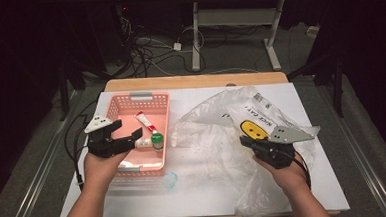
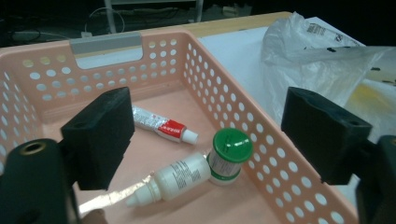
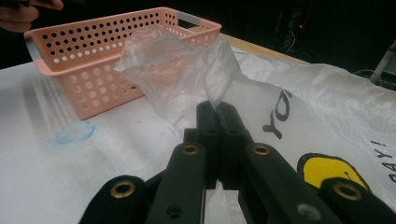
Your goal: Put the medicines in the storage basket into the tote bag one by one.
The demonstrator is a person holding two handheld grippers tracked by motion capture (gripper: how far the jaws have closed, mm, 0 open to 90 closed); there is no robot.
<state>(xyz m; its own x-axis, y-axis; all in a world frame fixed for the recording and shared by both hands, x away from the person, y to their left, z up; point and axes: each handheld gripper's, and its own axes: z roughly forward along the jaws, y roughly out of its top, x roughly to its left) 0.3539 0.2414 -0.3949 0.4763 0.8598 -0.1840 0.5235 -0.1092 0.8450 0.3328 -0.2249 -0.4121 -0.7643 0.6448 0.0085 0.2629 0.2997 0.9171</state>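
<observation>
- At the left of the high view, the left gripper (image 1: 123, 133) hovers over the near left part of the pink basket (image 1: 130, 166), jaws spread wide with nothing between them; in the left gripper view the two black jaws stand far apart at the frame's lower left and right.
- The basket is a pink plastic tray with rows of round holes in its walls and a grey handle at each short end; its long axis runs from the near edge of the table toward the far edge, left of centre in the high view.
- Inside it, a white tube (image 2: 159, 123) with a red band lies flat, its cap pointing toward the lower right of the left gripper view.
- Just below the tube, a white bottle (image 2: 170, 179) lies on its side, nozzle toward the lower left of that view, its base touching a small jar with a green lid (image 2: 230, 156).
- A small clear blue-rimmed lid (image 1: 170, 180) lies on the white table cover (image 1: 205, 193), just beside the basket's near right corner.
- A crumpled clear plastic bag (image 1: 217, 122) with black lettering and a yellow smiley face spreads over the centre and right of the table.
- At the lower right of the high view, the right gripper (image 1: 245, 141) has its jaws closed on a fold of the bag; in the right gripper view the film rises from between the pinched tips.
</observation>
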